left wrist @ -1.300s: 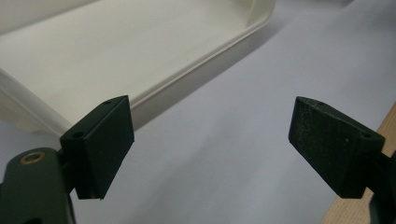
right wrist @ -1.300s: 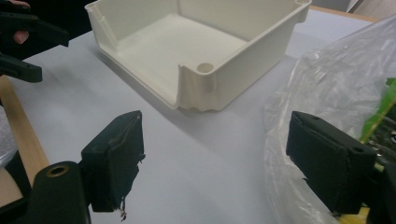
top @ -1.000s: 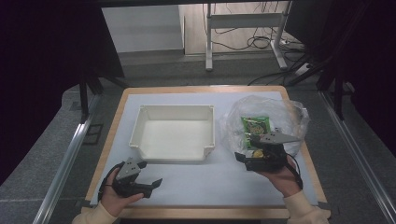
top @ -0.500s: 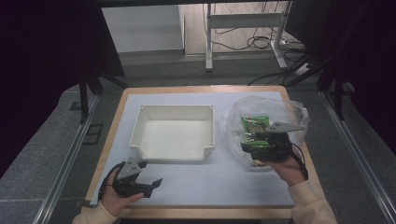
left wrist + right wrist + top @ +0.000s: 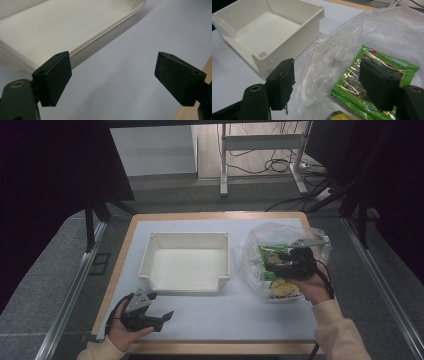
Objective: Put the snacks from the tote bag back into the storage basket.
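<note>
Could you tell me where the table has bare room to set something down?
Free: the strip in front of the white bin, between the left gripper and the right sleeve; also the bin's empty floor. Crowded: the right side, where the plastic bag of packets sits under the right gripper.

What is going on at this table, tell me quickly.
A person works with a hand-held gripper in each hand. The right hand-held gripper is open over a clear plastic bag, its jaws either side of a green snack packet inside; a yellow packet lies beside it. The left hand-held gripper is open near the table's front edge. The white bin holds nothing.
</note>
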Demonstrator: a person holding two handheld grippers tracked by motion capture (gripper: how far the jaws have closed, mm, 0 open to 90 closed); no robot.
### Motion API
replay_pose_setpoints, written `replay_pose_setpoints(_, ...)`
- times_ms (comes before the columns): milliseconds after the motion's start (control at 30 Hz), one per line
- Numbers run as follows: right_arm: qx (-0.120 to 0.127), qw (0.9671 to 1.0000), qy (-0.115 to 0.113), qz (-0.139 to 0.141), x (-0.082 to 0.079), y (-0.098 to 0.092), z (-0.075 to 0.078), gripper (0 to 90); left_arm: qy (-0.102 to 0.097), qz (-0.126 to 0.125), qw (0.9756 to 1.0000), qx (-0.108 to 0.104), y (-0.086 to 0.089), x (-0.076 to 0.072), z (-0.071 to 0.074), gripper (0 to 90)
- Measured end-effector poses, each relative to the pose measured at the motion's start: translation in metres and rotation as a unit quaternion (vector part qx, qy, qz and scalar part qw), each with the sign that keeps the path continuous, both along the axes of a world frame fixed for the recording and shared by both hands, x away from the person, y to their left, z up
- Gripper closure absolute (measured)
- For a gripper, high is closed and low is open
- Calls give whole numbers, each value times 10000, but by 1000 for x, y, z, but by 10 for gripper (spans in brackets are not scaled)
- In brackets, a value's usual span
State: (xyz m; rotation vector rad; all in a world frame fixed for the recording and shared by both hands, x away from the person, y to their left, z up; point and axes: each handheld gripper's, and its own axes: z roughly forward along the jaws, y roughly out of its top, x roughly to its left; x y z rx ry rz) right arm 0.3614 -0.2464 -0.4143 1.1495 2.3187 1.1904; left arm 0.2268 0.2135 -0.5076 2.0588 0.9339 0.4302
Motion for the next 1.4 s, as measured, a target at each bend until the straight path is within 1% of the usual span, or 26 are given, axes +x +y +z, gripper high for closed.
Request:
replay_pose_setpoints(133,-40,10000,64,-49,9,-2,0,302,-25,4,10000,5,0,0,0,144)
replay_pose_setpoints(167,-40,10000,64,-49,9,-2,0,302,-25,4,10000,5,0,0,0,143)
replay_pose_setpoints(233,11,9999,126,-112,16,-5,0,312,-32,17,10000,-3,0,0,1,143)
replay_pose_setpoints(300,6,9999,114,-125,18,-5,0,313,-34,22,10000,1,0,0,0,143)
replay_pose_setpoints(333,25,9998,153,-151,22,-6,0,318,-33,22,10000,5,0,0,0,143)
replay_pose_setpoints(500,4,9996,205,-174,30,-9,0,324,-35,12,10000,30,0,0,0,143)
replay_pose_setpoints(533,-1,9996,243,-171,33,-11,-1,327,-39,14,10000,32,0,0,0,142)
replay_pose_setpoints(667,14,9993,299,-243,38,-15,-3,327,-46,15,10000,32,0,0,0,142)
replay_pose_setpoints(700,-12,9990,336,-284,42,-17,-5,331,-57,16,10000,30,0,0,0,143)
replay_pose_setpoints(833,-65,9987,385,-332,46,-19,-7,339,-61,22,10000,17,0,0,1,143)
replay_pose_setpoints(867,-76,9983,451,-369,50,-22,-10,344,-68,17,10000,13,1,0,1,143)
replay_pose_setpoints(967,-97,9978,503,-422,54,-24,-12,355,-82,19,10000,14,0,0,1,142)
replay_pose_setpoints(1000,-99,9974,551,-462,56,-25,-13,358,-86,13,10000,18,1,0,1,142)
replay_pose_setpoints(1067,-137,9963,653,-549,64,-29,-16,373,-97,9,10000,8,1,-1,2,143)
replay_pose_setpoints(1100,-137,9963,653,-549,64,-29,-16,373,-97,9,10000,8,1,-1,2,142)
replay_pose_setpoints(1133,-168,9956,701,-604,68,-31,-18,383,-106,9,9999,9,1,-1,2,143)
replay_pose_setpoints(1233,-192,9950,745,-643,72,-32,-20,394,-111,0,9999,10,1,-1,2,142)
replay_pose_setpoints(1333,-252,9923,905,-802,81,-37,-28,415,-115,-2,9999,24,0,-1,2,142)
replay_pose_setpoints(1367,-252,9923,905,-802,81,-37,-28,415,-115,-2,9999,24,0,-1,2,142)
replay_pose_setpoints(1400,-258,9909,990,-877,86,-41,-32,429,-112,-1,9999,32,0,-1,1,142)
